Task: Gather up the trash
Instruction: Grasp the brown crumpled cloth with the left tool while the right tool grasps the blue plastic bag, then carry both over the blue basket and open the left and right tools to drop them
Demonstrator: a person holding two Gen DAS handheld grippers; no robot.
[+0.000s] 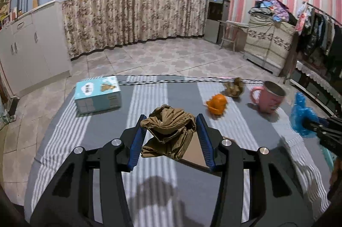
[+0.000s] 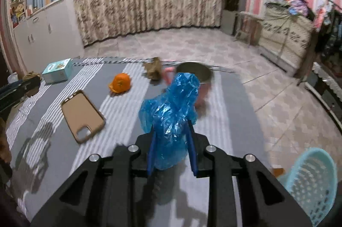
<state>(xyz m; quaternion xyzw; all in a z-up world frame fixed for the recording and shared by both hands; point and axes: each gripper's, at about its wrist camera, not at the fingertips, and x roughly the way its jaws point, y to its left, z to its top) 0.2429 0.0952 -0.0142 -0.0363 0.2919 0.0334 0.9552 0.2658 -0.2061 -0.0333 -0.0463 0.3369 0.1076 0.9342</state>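
My left gripper (image 1: pixel 170 120) is shut on a crumpled brown paper wad (image 1: pixel 168 131), held above the striped tablecloth (image 1: pixel 149 98). In the right wrist view my right gripper (image 2: pixel 171 126) is shut on a crinkled blue plastic bag (image 2: pixel 171 111), lifted over the cloth. That blue bag (image 1: pixel 301 113) and the right gripper (image 1: pixel 307 123) show at the right edge of the left wrist view. An orange peel (image 1: pixel 217 104) (image 2: pixel 120 82) and a second brown paper wad (image 1: pixel 234 87) (image 2: pixel 152 71) lie on the cloth farther back. A light blue basket (image 2: pixel 314 182) stands low on the right, off the table.
A pink mug (image 1: pixel 267 96) (image 2: pixel 192 75) stands at the back right. A light blue tissue box (image 1: pixel 98 93) (image 2: pixel 57 70) sits at the back left. A tan phone case (image 2: pixel 82 114) lies flat on the left of the cloth. Tiled floor (image 2: pixel 267 88) surrounds the table.
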